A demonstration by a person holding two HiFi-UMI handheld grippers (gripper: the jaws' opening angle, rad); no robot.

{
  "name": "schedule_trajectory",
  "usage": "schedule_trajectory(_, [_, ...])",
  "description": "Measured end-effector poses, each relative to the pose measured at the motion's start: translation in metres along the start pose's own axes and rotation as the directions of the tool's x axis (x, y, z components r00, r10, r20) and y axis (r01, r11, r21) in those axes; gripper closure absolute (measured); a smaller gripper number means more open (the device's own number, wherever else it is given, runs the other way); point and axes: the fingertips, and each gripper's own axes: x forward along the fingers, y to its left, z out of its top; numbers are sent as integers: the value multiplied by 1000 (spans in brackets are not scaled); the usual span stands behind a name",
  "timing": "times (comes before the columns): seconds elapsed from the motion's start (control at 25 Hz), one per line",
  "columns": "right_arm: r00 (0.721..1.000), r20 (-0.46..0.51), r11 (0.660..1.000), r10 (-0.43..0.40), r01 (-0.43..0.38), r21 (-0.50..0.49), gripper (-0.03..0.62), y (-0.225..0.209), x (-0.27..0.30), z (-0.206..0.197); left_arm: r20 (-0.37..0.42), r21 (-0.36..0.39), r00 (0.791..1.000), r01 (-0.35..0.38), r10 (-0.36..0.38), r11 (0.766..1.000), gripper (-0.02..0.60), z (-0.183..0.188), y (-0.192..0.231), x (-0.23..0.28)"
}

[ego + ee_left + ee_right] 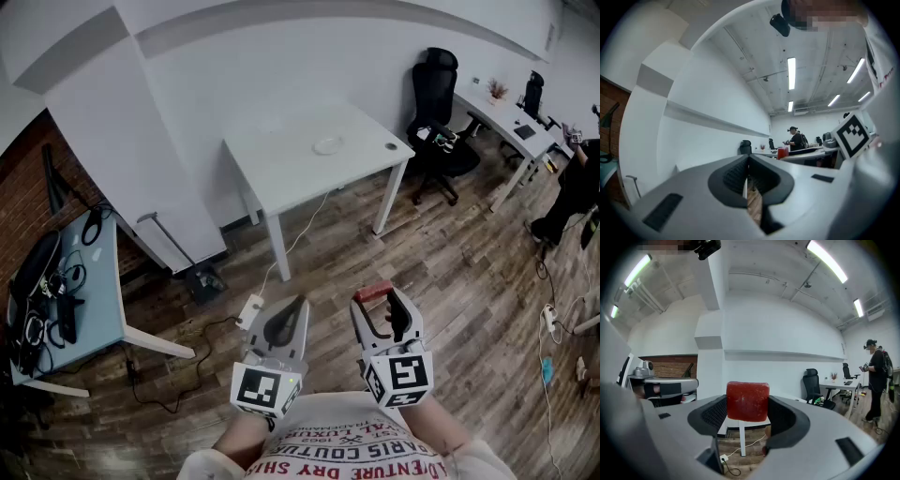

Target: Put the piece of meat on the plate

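Observation:
A red block of meat [747, 401] sits between the pads of my right gripper [748, 409], which is shut on it and held about level. In the head view the meat [372, 292] shows at the tip of the right gripper [380, 307], over the wooden floor. The white plate [328, 145] lies on the white table [281, 164] some way ahead of both grippers. My left gripper [296, 307] is beside the right one, jaws shut with nothing in them. In the left gripper view its fingertips [746, 165] meet, with only a sliver of floor showing below.
A small dark thing [391, 146] lies near the table's right corner. A black office chair [437, 103] and more desks stand at the right, with a person [577, 178] there. A cluttered desk [84, 281] is at the left. A power strip [249, 311] and cables lie on the floor.

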Motion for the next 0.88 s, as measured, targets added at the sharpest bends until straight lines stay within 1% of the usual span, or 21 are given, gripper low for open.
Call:
schedule_trajectory(0.24, [1000,-3,1000,-2,2,11,318,-7,5,0,-3,-3,1000,10,-10,1000,575,0,-2,10])
schedule_trajectory(0.4, [1000,-12,999,2,-1,45,318,-8,8,-2,-5,-12,1000,9,-9,1000,575,-1,3,13])
schedule_trajectory(0.56, [1000,-1,998,15,-15,60,319,-6,8,-2,-6,-39,1000,2,-2,999,575,-5,10,15])
schedule_trajectory(0.76, [999,16,999,38,-38,-25,319,-4,7,1,-11,-96,1000,15,-16,995,575,-14,13,28])
schedule_trajectory(0.88, [998,11,996,61,-60,-58,319,-10,10,-5,-23,-106,1000,13,-16,994,575,-22,9,41])
